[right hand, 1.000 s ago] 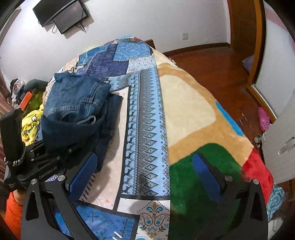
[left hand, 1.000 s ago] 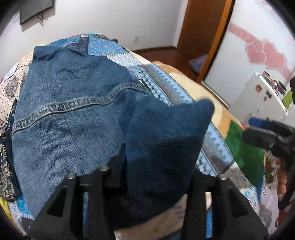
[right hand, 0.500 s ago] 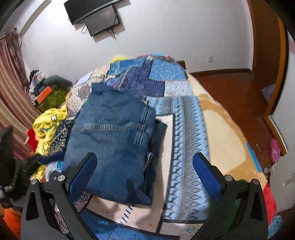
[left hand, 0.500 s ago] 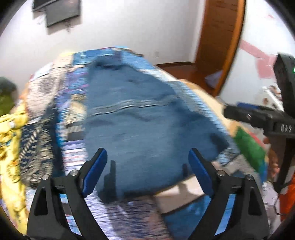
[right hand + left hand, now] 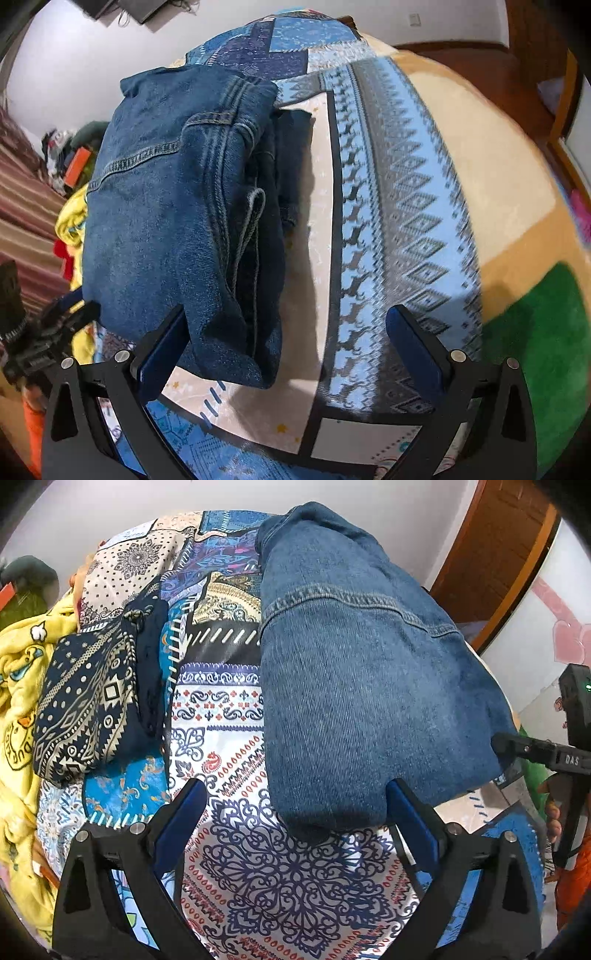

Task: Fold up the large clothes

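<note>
A folded blue denim garment [image 5: 362, 686] lies on the patterned bedspread [image 5: 236, 867]. My left gripper [image 5: 293, 823] is open and empty, its jaws wide apart at the near left corner of the denim. In the right wrist view the same denim [image 5: 166, 206] shows stacked layers along its right side. My right gripper [image 5: 284, 343] is open and empty at the denim's near right corner, the left pad beside the fabric edge. The right gripper also shows in the left wrist view [image 5: 546, 755], at the far right.
A folded dark patterned cloth [image 5: 92, 705] lies left of the denim. A yellow blanket [image 5: 18, 686] is bunched at the bed's left edge. Bedspread [image 5: 424, 206] stretches to the right, with wooden floor [image 5: 491, 70] and a door frame [image 5: 491, 565] beyond.
My left gripper let go of the denim flap it held a second ago and opened. The flap now lies folded flat. Both grippers came in low at the garment's near corners.
</note>
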`<state>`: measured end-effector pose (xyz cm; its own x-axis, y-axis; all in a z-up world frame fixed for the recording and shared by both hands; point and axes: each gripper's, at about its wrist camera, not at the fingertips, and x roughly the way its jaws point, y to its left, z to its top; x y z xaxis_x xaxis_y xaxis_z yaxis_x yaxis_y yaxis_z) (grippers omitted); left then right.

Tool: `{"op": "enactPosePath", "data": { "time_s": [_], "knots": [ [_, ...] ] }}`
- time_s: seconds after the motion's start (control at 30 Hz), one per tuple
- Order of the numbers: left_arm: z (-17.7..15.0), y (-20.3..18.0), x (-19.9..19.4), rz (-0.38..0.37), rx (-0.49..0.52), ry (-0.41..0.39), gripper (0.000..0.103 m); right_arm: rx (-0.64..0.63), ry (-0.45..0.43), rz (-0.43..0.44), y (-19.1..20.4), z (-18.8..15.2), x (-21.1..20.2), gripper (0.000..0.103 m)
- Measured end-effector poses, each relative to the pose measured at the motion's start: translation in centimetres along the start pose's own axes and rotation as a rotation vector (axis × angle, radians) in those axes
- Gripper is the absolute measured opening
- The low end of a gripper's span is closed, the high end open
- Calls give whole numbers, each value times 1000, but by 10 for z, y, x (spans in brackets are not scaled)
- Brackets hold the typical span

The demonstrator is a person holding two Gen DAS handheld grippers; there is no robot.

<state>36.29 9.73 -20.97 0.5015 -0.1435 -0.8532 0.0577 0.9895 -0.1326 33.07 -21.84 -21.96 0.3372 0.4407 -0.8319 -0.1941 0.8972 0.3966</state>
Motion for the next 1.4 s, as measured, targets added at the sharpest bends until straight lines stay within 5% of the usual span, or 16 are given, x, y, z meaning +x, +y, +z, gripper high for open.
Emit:
{"op": "enactPosePath", "data": {
  "time_s": [0.33,0.77,1.0,1.17,1.23,1.4],
  "knots": [
    [59,-3,-27,57,74,-131,98,-37,-75,88,10,39,-7,103],
    [92,50,56,-310,-252,72,98,112,71,309,-17,85,66,93],
    [98,41,69,-376,-246,101,102,91,81,397,-9,98,82,89],
    [101,23,78,-449,-202,148,92,141,114,469,-10,101,87,70],
    [98,14,78,-421,-176,142,91,147,107,457,-7,101,81,59],
    [92,10,60,-415,-193,109,64,122,72,401,11,103,58,37]
  ]
}}
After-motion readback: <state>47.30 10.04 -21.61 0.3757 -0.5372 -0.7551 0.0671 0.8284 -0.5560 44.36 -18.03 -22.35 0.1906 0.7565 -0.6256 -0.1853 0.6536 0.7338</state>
